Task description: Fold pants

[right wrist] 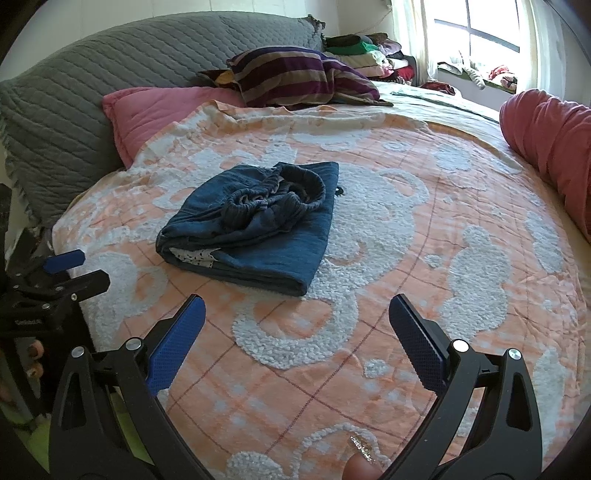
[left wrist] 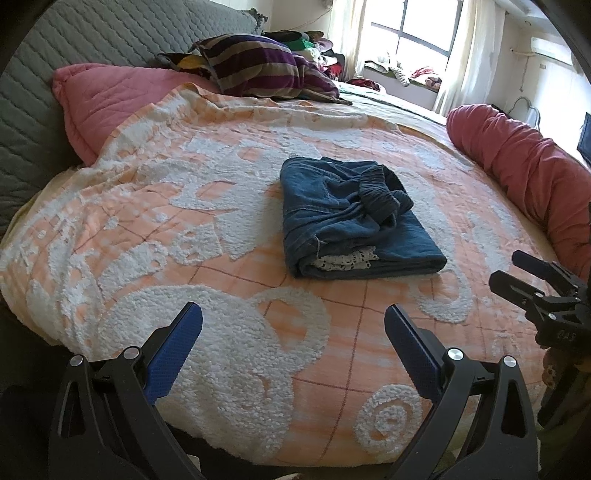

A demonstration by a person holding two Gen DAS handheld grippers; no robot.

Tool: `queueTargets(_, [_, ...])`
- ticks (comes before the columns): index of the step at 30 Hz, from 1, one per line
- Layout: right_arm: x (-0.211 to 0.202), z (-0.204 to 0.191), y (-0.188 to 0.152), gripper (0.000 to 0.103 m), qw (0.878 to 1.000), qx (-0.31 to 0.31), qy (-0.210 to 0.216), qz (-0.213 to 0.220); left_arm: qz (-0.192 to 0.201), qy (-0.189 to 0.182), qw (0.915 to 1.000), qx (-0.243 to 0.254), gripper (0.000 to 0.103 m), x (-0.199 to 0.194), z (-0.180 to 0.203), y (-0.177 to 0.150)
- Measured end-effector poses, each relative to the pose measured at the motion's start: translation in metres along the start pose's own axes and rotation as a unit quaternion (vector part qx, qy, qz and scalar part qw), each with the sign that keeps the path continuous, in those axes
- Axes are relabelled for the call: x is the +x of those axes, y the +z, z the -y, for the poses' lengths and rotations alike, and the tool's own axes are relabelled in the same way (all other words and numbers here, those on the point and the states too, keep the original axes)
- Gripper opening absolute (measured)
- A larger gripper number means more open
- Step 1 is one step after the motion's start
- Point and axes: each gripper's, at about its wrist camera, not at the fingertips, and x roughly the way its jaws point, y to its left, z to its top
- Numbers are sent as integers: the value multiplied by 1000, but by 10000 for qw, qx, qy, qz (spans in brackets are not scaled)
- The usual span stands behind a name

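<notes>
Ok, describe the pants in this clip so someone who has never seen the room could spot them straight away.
Start from the orange and white blanket spread over the bed. Near its middle, alone on the fabric, lies a folded bundle of blue denim pants, with a gathered elastic waistband on top and a strip of white patterned lining showing at the near edge. The pink pillow and the striped pillow sit farther back.

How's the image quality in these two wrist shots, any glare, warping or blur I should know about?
Left wrist view: the window is blown out white, fisheye bends the bedspread into a dome, dark corners; the folded pants are sharp. Right wrist view: same barrel warp, the window overexposed, the pants evenly lit, and a blurry fingertip at the bottom edge.
</notes>
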Motion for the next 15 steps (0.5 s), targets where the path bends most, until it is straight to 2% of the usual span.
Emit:
queueTargets(2, [2, 4, -2, 94, 10000, 43, -67, -31, 26, -54, 10000, -14, 99, 0, 0, 0])
queueTargets(5, [5, 14, -6, 94, 9997, 158, -157, -88, 168, -419, 9990, -66, 99, -2, -7, 4])
queueTargets(7, [9, 26, -8, 94, 9992, 295, -252, -107, 220, -429, 9988, -115, 99, 3, -16, 10])
queueTargets(13, [19, 87, -7, 94, 9935, 768, -829, -101, -315, 309, 9979, -474, 99, 59, -76, 40])
queueTargets(15, [24, 126, -4, 94, 9868, 1004, -1260, -134, -478, 687, 9947, -593, 99, 84, -107, 57])
